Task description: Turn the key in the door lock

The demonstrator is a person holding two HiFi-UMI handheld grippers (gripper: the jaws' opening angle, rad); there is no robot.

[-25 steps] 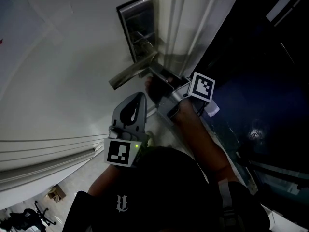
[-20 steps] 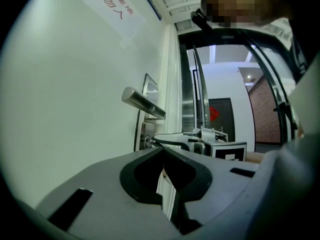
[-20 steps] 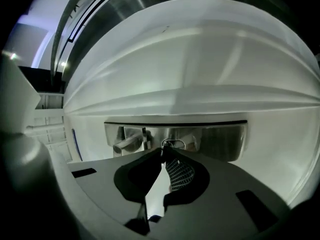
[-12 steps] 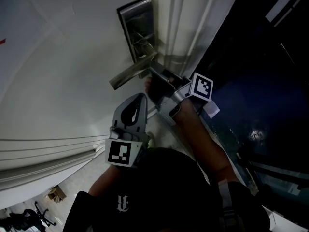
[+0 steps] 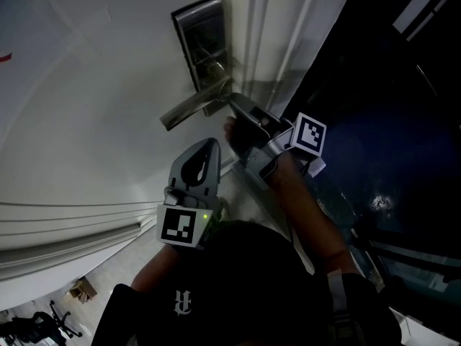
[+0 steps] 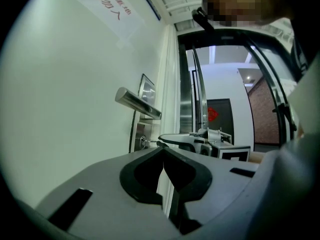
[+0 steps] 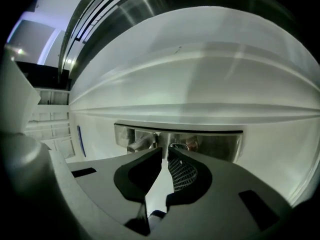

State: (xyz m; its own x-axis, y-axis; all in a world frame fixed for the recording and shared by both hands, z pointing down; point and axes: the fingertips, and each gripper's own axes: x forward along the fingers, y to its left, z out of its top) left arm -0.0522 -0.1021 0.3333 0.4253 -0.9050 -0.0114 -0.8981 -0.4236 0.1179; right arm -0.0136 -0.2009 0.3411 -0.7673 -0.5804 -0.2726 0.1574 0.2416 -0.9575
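Head view: the right gripper (image 5: 234,103) points toward 11 o'clock, its tips under the lever handle (image 5: 191,108) at the lock plate (image 5: 200,42). The left gripper (image 5: 207,144) hovers at its 7 o'clock, clear of the lock.

Left gripper view: this gripper's jaws meet on nothing. The key (image 6: 146,143) juts from the cylinder toward 3 o'clock, into the right tips.

Right gripper view: the jaws are pinched, apparently on the key, dead ahead at 12 o'clock. Its shaft lies along the gripper's axis, so a wrist roll should turn it.

The right hand-held gripper (image 5: 239,108) is reaching up to the lock plate (image 5: 204,45), forearm extended, its jaws pinching the key (image 6: 150,142). The left hand-held gripper (image 5: 206,148) is hovering below that plate, jaws together and holding nothing.
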